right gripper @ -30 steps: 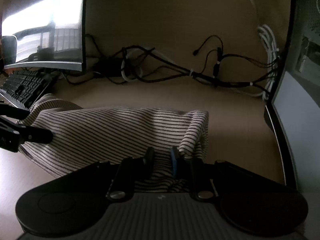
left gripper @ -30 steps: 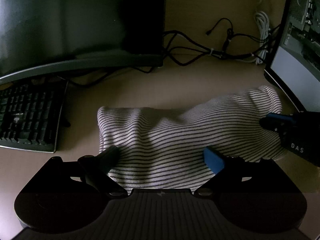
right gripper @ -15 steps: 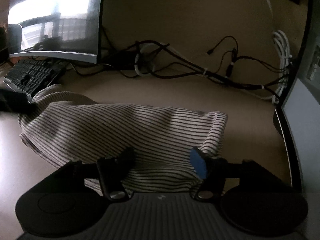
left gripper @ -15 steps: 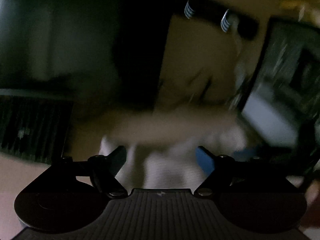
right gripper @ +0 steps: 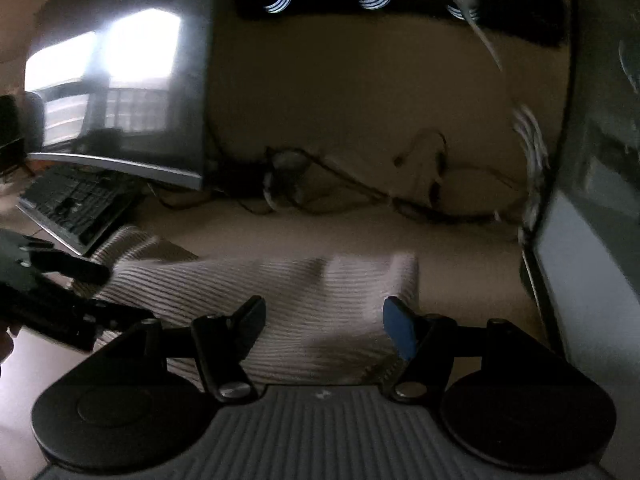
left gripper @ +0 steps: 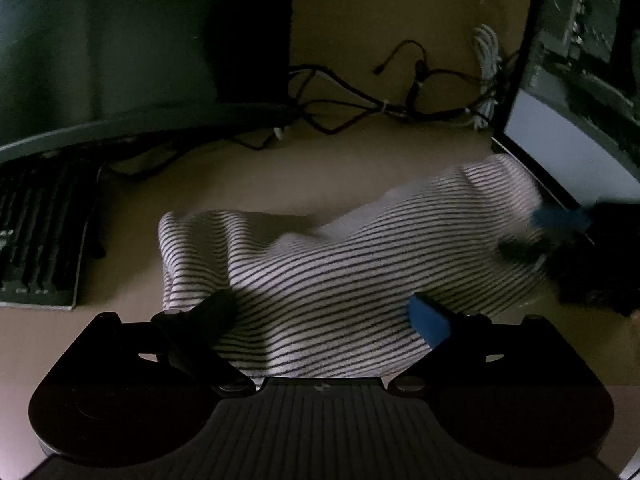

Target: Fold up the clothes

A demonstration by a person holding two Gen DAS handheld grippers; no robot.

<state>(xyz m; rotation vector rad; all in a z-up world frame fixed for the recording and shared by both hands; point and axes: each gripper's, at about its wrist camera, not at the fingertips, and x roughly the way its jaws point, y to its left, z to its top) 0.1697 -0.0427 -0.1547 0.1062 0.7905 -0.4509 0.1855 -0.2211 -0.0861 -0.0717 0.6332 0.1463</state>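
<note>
- The pale beige desk top carries everything here and runs back to a wall of the same tone.
- A large dark curved monitor stands at the back left; a second screen edges in on the right.
- The white garment with thin dark stripes lies bunched in a loose fold across the middle of the desk — one end near the keyboard, the other rising in a hump close to the right-hand screen.
- A black keyboard sits under the curved monitor, just left of the garment.
- A tangle of black cables trails along the foot of the wall, with a bundle of white cords beside it.
- The left gripper hangs over the near edge of the garment, its jaws opening and already spread wide; striped cloth lies between the fingers, but the pads do not press on it.
- The right gripper is over the garment's other end, jaws parted and released — cloth between them, none pinched.
</note>
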